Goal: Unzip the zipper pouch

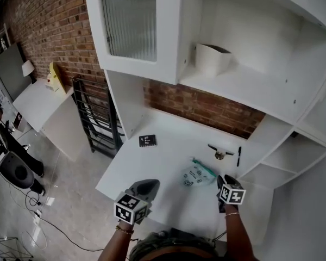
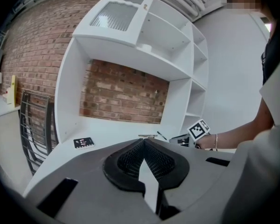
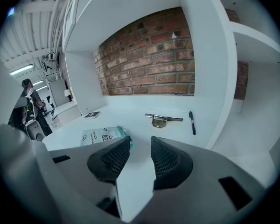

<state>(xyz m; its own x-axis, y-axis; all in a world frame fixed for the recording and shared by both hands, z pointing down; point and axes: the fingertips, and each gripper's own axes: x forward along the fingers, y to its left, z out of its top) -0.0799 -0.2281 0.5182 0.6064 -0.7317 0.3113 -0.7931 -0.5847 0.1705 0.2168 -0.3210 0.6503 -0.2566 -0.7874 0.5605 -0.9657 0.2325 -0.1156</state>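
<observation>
The zipper pouch [image 1: 198, 174] is a clear bag with black print and a teal zip edge, lying flat on the white desk [image 1: 163, 162]. In the right gripper view the pouch [image 3: 101, 135] lies just past the left jaw, to its left. My right gripper [image 3: 141, 141] is open by a narrow gap with nothing between its pads. In the head view the right gripper [image 1: 223, 181] sits right beside the pouch's right end. My left gripper [image 2: 143, 141] is shut and empty; in the head view the left gripper [image 1: 150, 185] hovers over the desk's front edge, left of the pouch.
Behind the pouch lie a metal clasp-like tool [image 1: 220, 152] and a black marker pen [image 1: 239, 155]. A small black card [image 1: 148, 140] sits at the desk's back left. A white tub [image 1: 212, 58] stands on the shelf above. White shelf partitions wall the desk's right side.
</observation>
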